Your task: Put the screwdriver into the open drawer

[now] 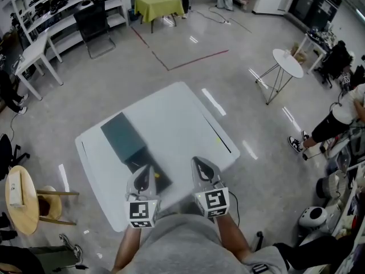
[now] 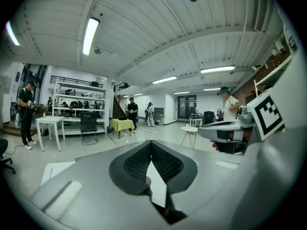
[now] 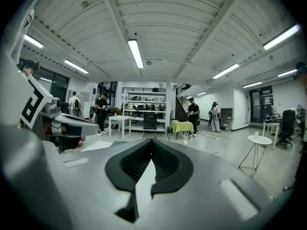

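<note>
A dark green drawer unit (image 1: 122, 135) lies on the white table (image 1: 177, 110), with its open drawer (image 1: 153, 174) pulled toward me. A thin dark line with a small yellow-green spot (image 1: 219, 139) runs near the table's right edge; I cannot tell whether it is the screwdriver. My left gripper (image 1: 144, 170) hovers over the open drawer, its jaws shut with nothing clearly between them (image 2: 151, 143). My right gripper (image 1: 199, 163) hangs over bare table to the right of the drawer, also shut and empty (image 3: 152, 143). Both point almost level across the room.
A round wooden stool table (image 1: 20, 198) stands at the left and a small white round table (image 1: 288, 63) at the far right. A seated person (image 1: 336, 119) is at the right edge. White shelves (image 1: 68, 4) and a green-covered table (image 1: 159, 5) stand at the back.
</note>
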